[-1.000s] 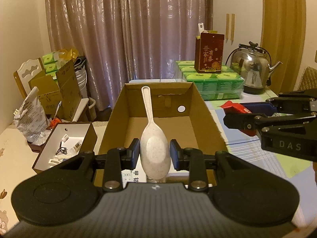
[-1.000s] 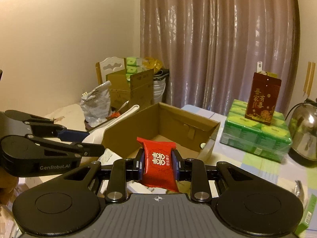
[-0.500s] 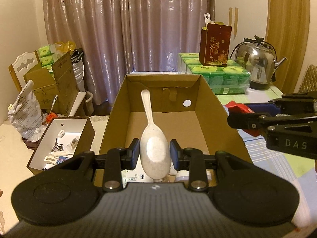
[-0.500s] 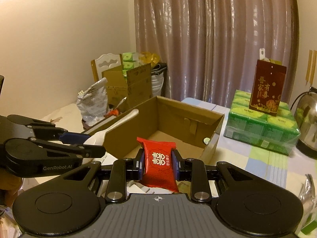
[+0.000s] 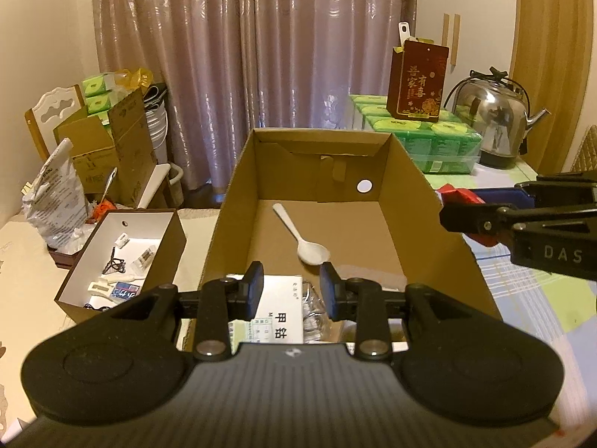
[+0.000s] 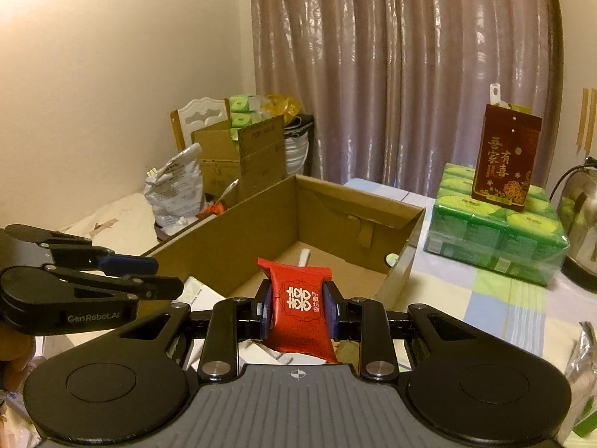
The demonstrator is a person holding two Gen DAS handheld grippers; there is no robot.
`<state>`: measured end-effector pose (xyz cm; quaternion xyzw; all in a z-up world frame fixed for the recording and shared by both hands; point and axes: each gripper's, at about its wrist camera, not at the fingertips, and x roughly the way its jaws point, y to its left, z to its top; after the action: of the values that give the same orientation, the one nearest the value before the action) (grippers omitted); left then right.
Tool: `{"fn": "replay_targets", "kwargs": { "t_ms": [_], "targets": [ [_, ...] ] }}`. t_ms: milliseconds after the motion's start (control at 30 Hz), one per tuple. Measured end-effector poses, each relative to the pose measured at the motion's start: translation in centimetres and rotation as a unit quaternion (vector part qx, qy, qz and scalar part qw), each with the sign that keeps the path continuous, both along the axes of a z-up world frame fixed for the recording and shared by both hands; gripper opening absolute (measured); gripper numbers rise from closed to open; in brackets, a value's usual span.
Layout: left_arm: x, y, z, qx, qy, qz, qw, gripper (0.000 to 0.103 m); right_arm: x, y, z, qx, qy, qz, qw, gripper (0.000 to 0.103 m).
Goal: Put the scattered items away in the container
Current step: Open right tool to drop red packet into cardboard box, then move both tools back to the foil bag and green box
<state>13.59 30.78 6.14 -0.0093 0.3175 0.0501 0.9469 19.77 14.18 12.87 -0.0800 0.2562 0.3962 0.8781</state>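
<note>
An open cardboard box point(image 5: 227, 209) stands in front of me on the table. On its floor lies a white plastic spoon point(image 5: 312, 252), handle toward the far wall; the right wrist view shows only its handle tip point(image 6: 304, 255). My left gripper point(image 5: 293, 280) hovers over the box's near end, open, with nothing between its fingers. To the right, my right gripper point(image 6: 298, 295) is shut on a red candy packet point(image 6: 298, 321) by the box's near right corner point(image 6: 395, 283). The left wrist view shows that packet point(image 5: 457, 196) beside the box's right wall.
A printed white packet point(image 5: 280, 310) and clear wrapping point(image 5: 313, 306) lie in the box's near end. A small white-lined box point(image 5: 123, 254) of bits sits at left. Green tissue packs point(image 5: 429, 142), a red carton point(image 5: 416, 78) and a steel kettle point(image 5: 492, 119) stand behind at right.
The spoon has left my left gripper and now lies on the box floor. Both grippers have come slightly lower and nearer the box. The right gripper's hold on the red packet is unchanged.
</note>
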Motion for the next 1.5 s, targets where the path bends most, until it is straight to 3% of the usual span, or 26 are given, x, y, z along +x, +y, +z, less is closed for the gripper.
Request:
{"fn": "replay_targets", "kwargs": {
  "t_ms": [667,800,867,933,1000,1500],
  "targets": [
    [-0.7,0.4,0.2,-0.002,-0.003,0.003,1.0000,0.028,-0.6,1.6,0.0,-0.001,0.004,0.009,1.000,0.025],
    [-1.0,0.6,0.3,-0.002,-0.006,0.007,1.0000,0.034,-0.5,1.9,-0.1,0.009,0.013,0.007,1.000,0.025],
    [-1.1,0.8,0.3,-0.002,-0.006,0.009,0.9999,0.034,-0.2,2.2,0.0,0.012,0.020,0.007,1.000,0.030],
    [-1.1,0.9,0.4,-0.002,-0.007,0.010,0.9999,0.035,0.0,2.1,0.1,0.017,0.019,0.001,1.000,0.057],
    [-1.1,0.9,0.3,-0.002,-0.007,0.010,0.9999,0.036,0.1,1.7,0.3,0.026,0.015,-0.004,1.000,0.065],
    [-1.3,0.4,0.2,-0.001,-0.004,0.007,1.0000,0.042,0.3,-0.8,0.0,0.022,0.027,-0.027,0.999,0.066]
  ]
}}
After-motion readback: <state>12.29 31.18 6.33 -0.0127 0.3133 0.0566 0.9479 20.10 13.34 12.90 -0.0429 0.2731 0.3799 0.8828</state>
